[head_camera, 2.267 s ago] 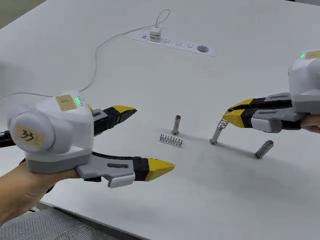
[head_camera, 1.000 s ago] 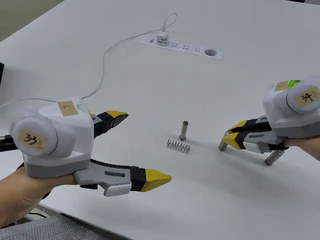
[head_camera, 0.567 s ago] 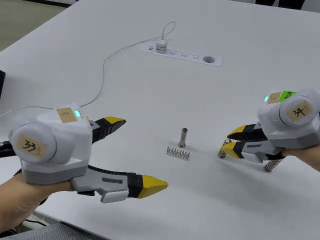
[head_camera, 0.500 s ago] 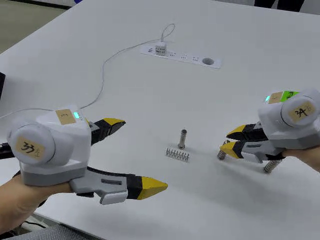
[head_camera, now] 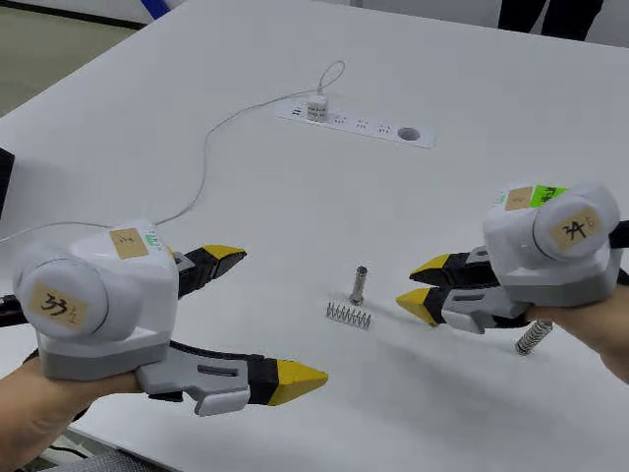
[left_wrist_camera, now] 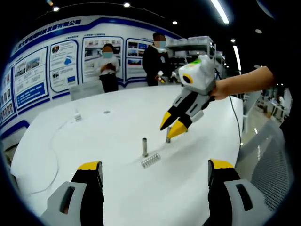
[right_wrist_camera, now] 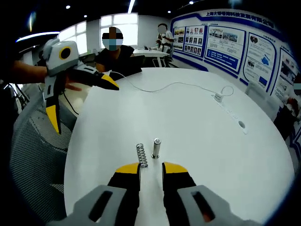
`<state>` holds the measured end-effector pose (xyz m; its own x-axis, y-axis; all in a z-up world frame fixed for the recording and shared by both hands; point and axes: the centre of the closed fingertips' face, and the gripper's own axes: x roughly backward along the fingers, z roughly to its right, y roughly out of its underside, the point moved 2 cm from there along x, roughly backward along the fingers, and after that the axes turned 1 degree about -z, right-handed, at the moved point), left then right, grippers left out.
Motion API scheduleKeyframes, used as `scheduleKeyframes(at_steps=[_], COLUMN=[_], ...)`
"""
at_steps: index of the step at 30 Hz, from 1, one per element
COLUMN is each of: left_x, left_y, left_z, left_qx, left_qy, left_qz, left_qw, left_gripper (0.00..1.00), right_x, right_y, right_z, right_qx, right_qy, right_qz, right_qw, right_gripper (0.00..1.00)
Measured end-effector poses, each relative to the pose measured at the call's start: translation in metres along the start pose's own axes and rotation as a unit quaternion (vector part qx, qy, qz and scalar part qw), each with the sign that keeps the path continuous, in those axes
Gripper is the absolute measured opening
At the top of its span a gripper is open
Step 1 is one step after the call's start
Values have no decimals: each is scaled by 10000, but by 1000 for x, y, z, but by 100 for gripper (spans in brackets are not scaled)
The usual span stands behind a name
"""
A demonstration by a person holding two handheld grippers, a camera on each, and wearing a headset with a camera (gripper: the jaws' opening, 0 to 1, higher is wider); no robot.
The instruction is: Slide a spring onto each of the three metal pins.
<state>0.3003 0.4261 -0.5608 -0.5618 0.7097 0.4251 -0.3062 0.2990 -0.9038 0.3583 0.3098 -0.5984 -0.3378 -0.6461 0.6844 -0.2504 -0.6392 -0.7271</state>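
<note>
Left tool (head_camera: 263, 315): nearest us, at 8 o'clock from the loose spring (head_camera: 348, 315); jaws wide, nothing between them.
Worktop (head_camera: 423, 423): white, carries every part.
Sprung pin (head_camera: 532, 336): spring on, leaning, at 4 o'clock from the right tool (head_camera: 421, 285).
Loose spring: lies flat, just beside the bare pin (head_camera: 359, 283), at its 7 o'clock.
Right tool: jaws narrow and empty; tips near the bare pin, at its 3 o'clock.
Bare pin: upright, no spring.
Third pin (left_wrist_camera: 168, 134): left gripper view, upright just beside the right tool's tips; we cannot tell its spring.
Power strip (head_camera: 354, 122): far, 12 o'clock, cable (head_camera: 206, 147) attached.
</note>
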Motion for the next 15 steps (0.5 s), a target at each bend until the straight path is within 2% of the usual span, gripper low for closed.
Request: scheduleKeyframes(at_steps=[4,10,15], left_x=[3,2,2], left_y=[3,9,11], left_z=[-5,-7,-8], left_qx=[35,97,106], left_qy=[-54,-95,-82], left_qz=[-15,-48,-66], left_qw=[10000,9999,9999], left_gripper=[94,94,94], right_x=[-18,-42,-53], right_y=[1,8,13], right_z=[-7,-11,-14], right_qx=[79,128,63], right_qy=[-159,-218,-311], right_qz=[-97,-349,-483], right_qw=[9998,9991,9983], right_gripper=[18,18,18])
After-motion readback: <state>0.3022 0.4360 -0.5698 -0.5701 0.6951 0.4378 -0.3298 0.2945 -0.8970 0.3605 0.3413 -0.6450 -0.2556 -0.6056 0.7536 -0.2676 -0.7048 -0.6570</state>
